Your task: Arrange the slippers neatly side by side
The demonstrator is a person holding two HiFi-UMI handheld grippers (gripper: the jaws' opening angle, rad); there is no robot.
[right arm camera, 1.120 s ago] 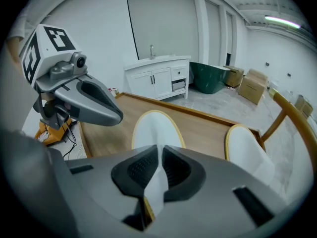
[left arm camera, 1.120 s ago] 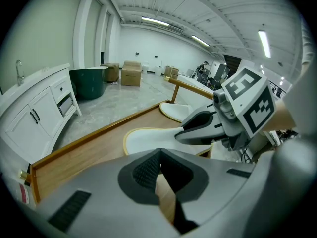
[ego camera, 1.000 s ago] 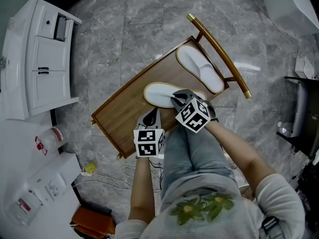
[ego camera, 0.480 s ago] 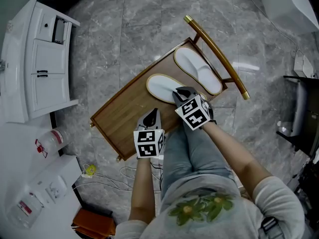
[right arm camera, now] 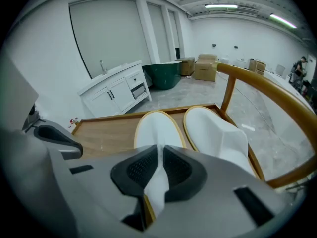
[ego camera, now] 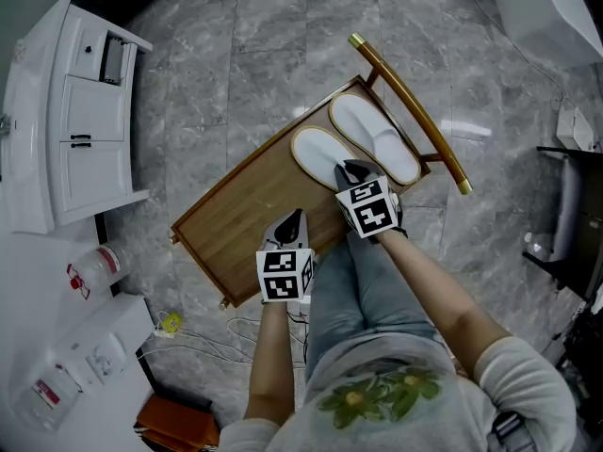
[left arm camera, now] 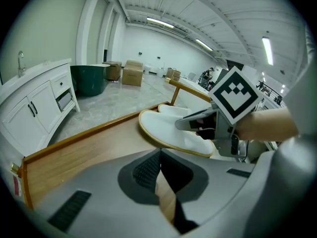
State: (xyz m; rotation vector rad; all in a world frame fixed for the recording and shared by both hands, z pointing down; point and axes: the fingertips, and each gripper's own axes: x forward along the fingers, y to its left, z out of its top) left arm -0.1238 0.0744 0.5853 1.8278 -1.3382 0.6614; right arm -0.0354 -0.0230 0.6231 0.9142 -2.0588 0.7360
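Observation:
Two white slippers with tan rims lie on a wooden tray [ego camera: 240, 205] on the floor. The far slipper [ego camera: 377, 139] rests against the tray's railed end. The near slipper [ego camera: 316, 153] lies right beside it and parallel. My right gripper [ego camera: 354, 173] is shut on the near slipper's heel end; white fabric [right arm camera: 159, 182] shows pinched between its pads, with both slippers [right arm camera: 157, 128] [right arm camera: 218, 130] ahead of them. My left gripper [ego camera: 292, 222] hovers shut and empty over the tray's near edge. In the left gripper view the near slipper [left arm camera: 166, 130] sits ahead of the left gripper [left arm camera: 161, 180].
A curved wooden rail [ego camera: 410, 97] rises over the tray's far end. A white cabinet [ego camera: 85, 111] stands at left, with a bottle [ego camera: 99, 257], cables [ego camera: 217, 337] and an orange object [ego camera: 174, 422] near it. Dark equipment [ego camera: 565, 215] stands at right. Grey stone floor surrounds the tray.
My right gripper has carried the near slipper up and to the right and turned it, so it now lies alongside the far slipper. The left gripper has hardly moved.

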